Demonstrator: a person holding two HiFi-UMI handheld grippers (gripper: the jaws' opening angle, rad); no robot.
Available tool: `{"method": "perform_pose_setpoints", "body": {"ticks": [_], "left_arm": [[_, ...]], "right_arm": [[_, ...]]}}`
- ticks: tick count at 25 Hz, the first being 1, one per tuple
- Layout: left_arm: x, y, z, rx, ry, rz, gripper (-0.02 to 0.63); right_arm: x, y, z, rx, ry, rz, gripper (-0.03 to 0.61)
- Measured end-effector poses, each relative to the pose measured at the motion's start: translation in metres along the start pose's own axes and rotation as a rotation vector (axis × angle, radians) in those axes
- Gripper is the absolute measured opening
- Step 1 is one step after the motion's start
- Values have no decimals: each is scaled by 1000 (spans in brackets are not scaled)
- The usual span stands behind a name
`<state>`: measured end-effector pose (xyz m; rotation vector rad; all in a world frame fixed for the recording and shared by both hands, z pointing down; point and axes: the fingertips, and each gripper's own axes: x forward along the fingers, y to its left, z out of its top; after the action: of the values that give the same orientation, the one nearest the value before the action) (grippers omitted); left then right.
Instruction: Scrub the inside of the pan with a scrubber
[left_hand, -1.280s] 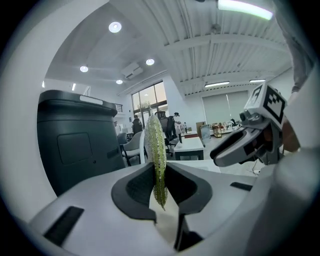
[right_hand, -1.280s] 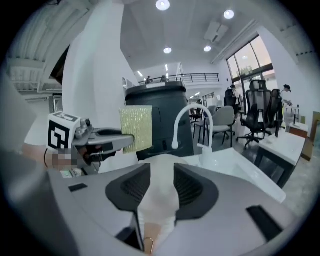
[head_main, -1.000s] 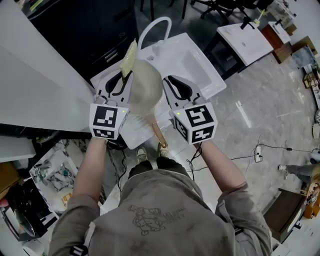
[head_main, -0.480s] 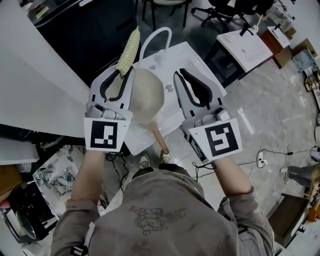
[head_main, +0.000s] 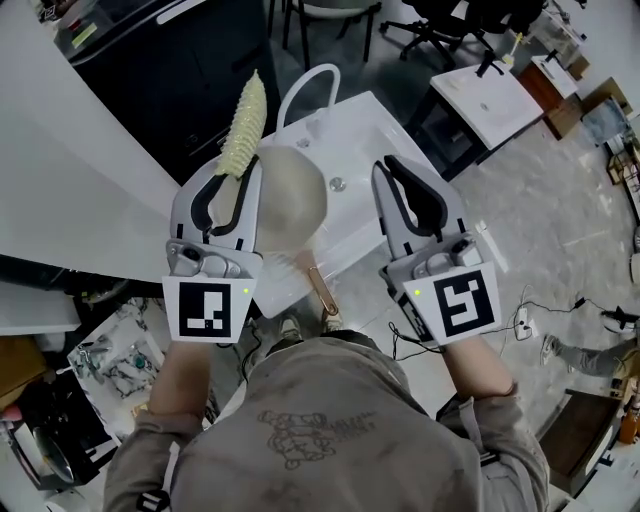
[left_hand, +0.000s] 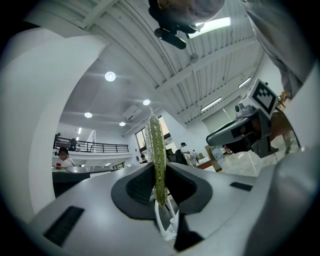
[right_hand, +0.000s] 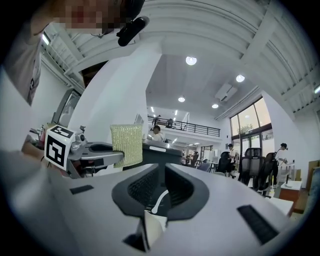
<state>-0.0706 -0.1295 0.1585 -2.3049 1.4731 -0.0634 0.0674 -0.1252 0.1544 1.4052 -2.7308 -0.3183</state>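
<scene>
Two grippers are held side by side above one white sink. The left gripper has its jaws clamped on the single yellow-green scrubber, which sticks out past the jaw tips, while the right gripper has its jaws drawn together with nothing between them. One pale pan lies at the sink's left part, below and between the two grippers, well apart from the scrubber, its one brown handle pointing towards the person, and one curved white tap arches at the far edge.

Open office-workshop: swivel chairs, mezzanine railing, white worktables.
</scene>
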Motion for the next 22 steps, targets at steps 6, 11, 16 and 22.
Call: {"method": "perform_pose_setpoints", "body": {"ticks": [6,11,16,22], "left_arm": [[-15,-7,-25,26,67,3,66],[-22,-4,-38,-8,98,36,66],[-28,-5,-49,-7,134,42,66],[-29,-5,-57,-37,146,56,66]], "right_arm": [[-7,9,-6,-18,3,28,48],[-6,3,-25,5,43,15,46],[-3,5,-35,21,54,16,46],[0,6,-46,-14,80,23,46]]}}
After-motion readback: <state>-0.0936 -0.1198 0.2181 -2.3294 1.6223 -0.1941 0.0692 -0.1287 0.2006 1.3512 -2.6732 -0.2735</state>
